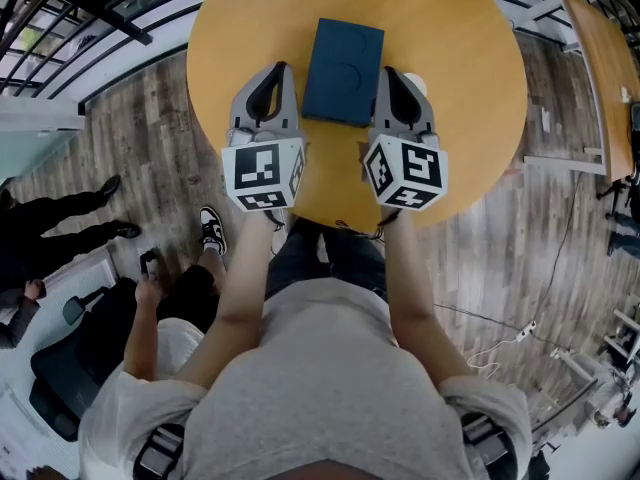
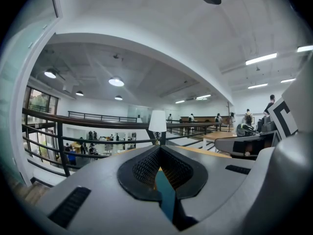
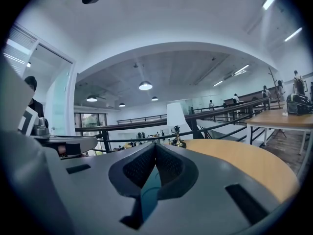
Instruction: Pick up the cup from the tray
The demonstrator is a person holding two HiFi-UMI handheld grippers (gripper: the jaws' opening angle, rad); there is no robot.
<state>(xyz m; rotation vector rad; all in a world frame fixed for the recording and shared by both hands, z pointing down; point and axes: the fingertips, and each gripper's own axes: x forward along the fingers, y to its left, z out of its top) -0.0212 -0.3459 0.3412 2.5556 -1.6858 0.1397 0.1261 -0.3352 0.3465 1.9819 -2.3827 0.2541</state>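
A dark blue rectangular tray point(image 1: 343, 71) with a round recess lies in the middle of the round wooden table point(image 1: 460, 88). No cup shows on it. A small white object point(image 1: 416, 83) peeks out just right of the right gripper's tip; I cannot tell whether it is the cup. My left gripper point(image 1: 281, 69) lies along the tray's left side and my right gripper point(image 1: 388, 71) along its right side. Both point away from me over the table. The left gripper point(image 2: 159, 148) and the right gripper point(image 3: 155, 145) have their tips together and hold nothing.
A white cone-shaped thing point(image 2: 157, 121) point(image 3: 176, 113) stands ahead of both grippers, near a black railing point(image 2: 73, 124). The table's front edge is right at the person's body. Another person sits on the wooden floor point(image 1: 160, 138) at the left.
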